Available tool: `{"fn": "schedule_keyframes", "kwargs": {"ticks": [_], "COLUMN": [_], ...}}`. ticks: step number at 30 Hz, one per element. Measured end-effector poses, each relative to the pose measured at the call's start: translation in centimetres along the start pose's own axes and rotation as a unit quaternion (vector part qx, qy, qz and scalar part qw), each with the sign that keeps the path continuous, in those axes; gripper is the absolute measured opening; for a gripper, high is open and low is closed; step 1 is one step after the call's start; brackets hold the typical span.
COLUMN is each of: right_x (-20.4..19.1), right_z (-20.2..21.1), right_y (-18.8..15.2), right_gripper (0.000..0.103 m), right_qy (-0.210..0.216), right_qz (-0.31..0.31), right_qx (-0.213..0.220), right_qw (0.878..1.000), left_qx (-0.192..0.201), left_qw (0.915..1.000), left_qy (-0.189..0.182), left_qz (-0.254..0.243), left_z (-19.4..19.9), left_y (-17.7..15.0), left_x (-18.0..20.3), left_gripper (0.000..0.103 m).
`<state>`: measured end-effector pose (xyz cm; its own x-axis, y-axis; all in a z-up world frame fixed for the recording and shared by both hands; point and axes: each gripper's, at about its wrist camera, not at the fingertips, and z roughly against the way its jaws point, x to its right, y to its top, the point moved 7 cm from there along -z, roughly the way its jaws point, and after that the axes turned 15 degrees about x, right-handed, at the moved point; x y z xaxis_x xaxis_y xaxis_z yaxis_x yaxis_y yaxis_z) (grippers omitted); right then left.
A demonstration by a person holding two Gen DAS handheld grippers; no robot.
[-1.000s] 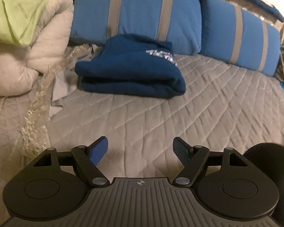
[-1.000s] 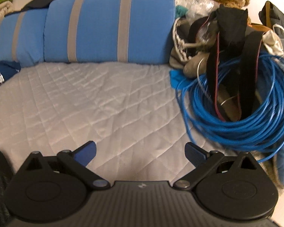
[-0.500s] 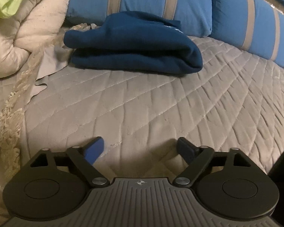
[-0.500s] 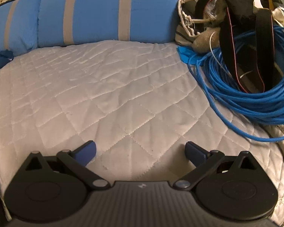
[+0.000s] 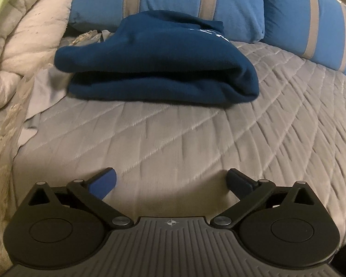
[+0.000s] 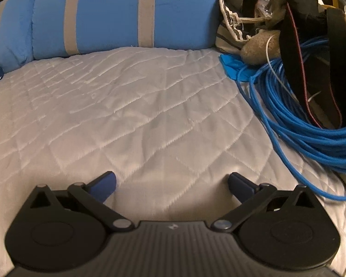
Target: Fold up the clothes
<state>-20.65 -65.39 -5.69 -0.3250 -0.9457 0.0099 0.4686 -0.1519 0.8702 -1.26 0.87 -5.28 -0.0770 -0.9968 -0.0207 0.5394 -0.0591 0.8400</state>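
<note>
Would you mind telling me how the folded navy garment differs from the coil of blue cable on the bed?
The folded navy garment is dark blue, soft fabric stacked in flat layers; the blue cable is brighter blue, thin cord wound in loose loops. The garment lies alone before the striped pillows; the cable is tangled with black straps and clutter. Both rest on the grey quilt, untouched.

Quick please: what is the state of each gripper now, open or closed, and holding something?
Left gripper: jaws opening, nothing between them.
Right gripper: open, holding nothing.

sweatshirt (image 5: 154, 69): navy | pillows (image 5: 168, 2): blue, grey stripes | quilt (image 6: 126, 115): grey diamonds | cable (image 6: 311, 133): blue
</note>
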Motion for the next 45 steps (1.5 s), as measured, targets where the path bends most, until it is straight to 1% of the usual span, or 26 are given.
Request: {"fn": "schedule_keyframes", "kwargs": {"ticks": [6,12,14,17,21,24,29,45], "right_x": [0.0,0.0,-0.1,0.1,0.4,0.4,0.4,0.3], "right_z": [-1.6,-3.1,-3.8,-4.7,-5.2,-4.9,-4.6,-4.3], "right_y": [0.9,1.6,1.9,2.2,2.2,2.0,1.9,1.8], "right_gripper": [0.102,0.102,0.102,0.102,0.102,0.102,0.102,0.102], "right_qy": [0.011,0.014,0.013,0.018,0.029,0.028,0.026,0.02], "right_qz": [0.0,-0.002,-0.002,-0.003,-0.009,-0.01,-0.015,-0.012], "right_qx": [-0.007,0.003,0.005,0.014,0.042,0.062,0.077,0.082], "right_qw": [1.0,1.0,1.0,1.0,0.999,0.998,0.997,0.996], "left_qx": [0.002,-0.005,-0.002,0.019,0.069,0.083,0.092,0.093], "left_qw": [1.0,0.9999,0.9999,0.9997,0.9968,0.9959,0.9951,0.9946], "left_qy": [0.0,0.01,0.009,0.012,0.039,0.036,0.038,0.042], "left_qz": [-0.008,-0.012,-0.014,-0.011,-0.012,-0.003,-0.006,-0.014], "left_z": [-2.2,-4.5,-5.3,-6.2,-7.0,-6.7,-6.5,-6.6], "left_y": [1.0,2.3,2.7,3.1,3.1,2.9,2.6,2.8], "left_x": [0.0,0.3,0.4,0.4,0.8,0.7,1.0,0.9], "left_gripper": [0.103,0.103,0.103,0.103,0.103,0.103,0.103,0.103]}}
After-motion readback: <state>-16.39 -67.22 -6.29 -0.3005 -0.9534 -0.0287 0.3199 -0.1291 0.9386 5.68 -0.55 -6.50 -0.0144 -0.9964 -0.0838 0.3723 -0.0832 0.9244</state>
